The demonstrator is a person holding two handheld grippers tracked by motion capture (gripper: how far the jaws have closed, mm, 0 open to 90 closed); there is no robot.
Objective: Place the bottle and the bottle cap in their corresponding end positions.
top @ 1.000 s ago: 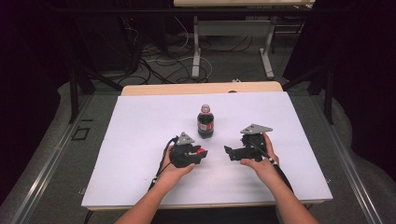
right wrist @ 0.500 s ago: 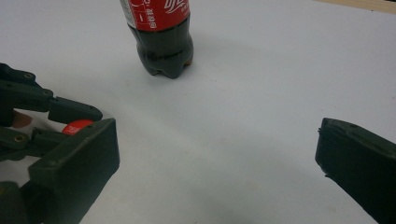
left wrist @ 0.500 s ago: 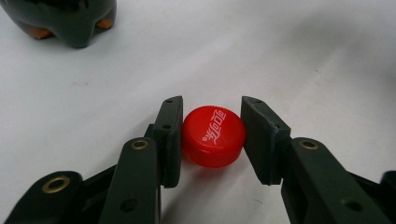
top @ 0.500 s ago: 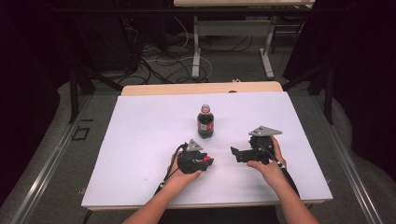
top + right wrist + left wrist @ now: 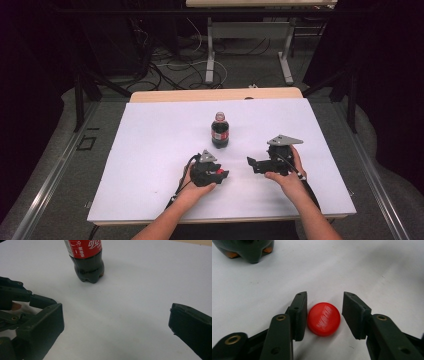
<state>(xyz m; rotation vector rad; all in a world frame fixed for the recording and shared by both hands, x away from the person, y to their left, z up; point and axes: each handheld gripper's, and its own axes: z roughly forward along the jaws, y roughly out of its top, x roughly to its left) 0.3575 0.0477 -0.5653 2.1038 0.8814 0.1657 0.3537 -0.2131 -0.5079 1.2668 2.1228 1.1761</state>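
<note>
The cola bottle (image 5: 86, 258) is cropped above its label, while a red cap (image 5: 323, 319) is bracketed by the left gripper (image 5: 324, 315), parted like the wide-spread right gripper (image 5: 115, 325).

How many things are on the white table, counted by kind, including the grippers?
Cola bottle: 1
Red bottle cap: 1
Grippers: 2, the left gripper with the cap between its open jaws and the right gripper, also open
Total: 4
</note>
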